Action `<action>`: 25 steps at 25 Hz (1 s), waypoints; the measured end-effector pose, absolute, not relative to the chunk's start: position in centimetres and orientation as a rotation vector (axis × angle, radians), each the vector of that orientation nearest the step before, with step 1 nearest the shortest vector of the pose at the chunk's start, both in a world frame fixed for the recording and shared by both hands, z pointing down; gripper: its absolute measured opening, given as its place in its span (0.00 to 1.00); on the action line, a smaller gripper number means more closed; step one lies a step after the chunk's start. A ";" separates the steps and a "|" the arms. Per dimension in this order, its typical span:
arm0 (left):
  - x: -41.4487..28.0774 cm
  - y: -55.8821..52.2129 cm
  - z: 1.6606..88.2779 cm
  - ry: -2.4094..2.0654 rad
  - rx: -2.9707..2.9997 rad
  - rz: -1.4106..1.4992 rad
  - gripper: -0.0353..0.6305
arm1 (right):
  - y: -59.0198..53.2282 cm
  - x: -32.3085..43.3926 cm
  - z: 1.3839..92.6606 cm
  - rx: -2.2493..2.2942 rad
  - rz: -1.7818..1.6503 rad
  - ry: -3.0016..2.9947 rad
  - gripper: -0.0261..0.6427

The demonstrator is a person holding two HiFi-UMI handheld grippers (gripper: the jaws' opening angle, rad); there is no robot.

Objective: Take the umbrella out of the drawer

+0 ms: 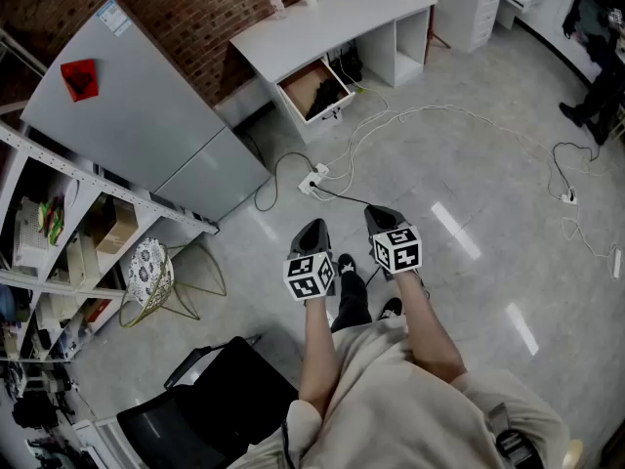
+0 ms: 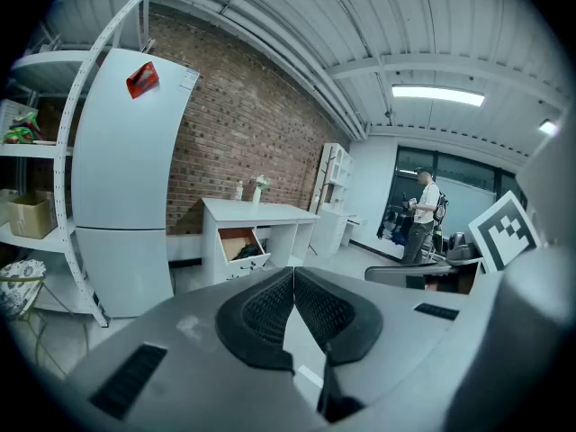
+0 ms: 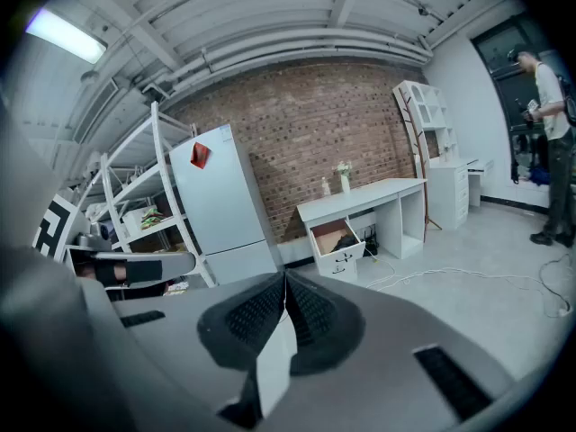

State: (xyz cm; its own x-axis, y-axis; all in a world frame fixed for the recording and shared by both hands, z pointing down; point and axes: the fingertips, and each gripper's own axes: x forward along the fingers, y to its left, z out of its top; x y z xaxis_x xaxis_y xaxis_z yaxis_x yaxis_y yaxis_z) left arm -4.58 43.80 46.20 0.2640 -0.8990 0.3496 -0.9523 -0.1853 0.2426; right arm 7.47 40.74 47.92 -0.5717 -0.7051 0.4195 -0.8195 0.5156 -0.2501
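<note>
The white desk [image 1: 332, 13] stands against the brick wall across the room, its drawer [image 1: 314, 91] pulled open. A dark object, probably the umbrella [image 1: 329, 100], lies in the drawer; the same umbrella [image 2: 247, 252] [image 3: 347, 239] shows small in both gripper views. My left gripper [image 1: 314, 226] and right gripper [image 1: 383, 212] are held side by side in front of me, well short of the desk. Both point toward it and slightly down. The left gripper [image 2: 292, 272] has its jaws together with nothing between them, and so does the right gripper [image 3: 285, 275].
A grey fridge [image 1: 137, 115] and a metal shelf rack [image 1: 59, 233] stand at the left. A power strip [image 1: 314, 180] and white cables [image 1: 430, 115] lie on the floor between me and the desk. A wire stool [image 1: 151, 277], a black chair [image 1: 210, 408], and a person [image 1: 596, 76] far right.
</note>
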 end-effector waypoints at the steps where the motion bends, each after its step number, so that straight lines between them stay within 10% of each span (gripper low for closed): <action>1: -4.5 43.8 46.2 -1.675 2.136 0.174 0.07 | 40.8 7.5 47.9 1.287 0.620 -2.496 0.14; 25: -4.9 28.5 45.4 -1.552 2.221 0.141 0.07 | 28.5 7.4 46.7 1.387 0.654 -2.478 0.14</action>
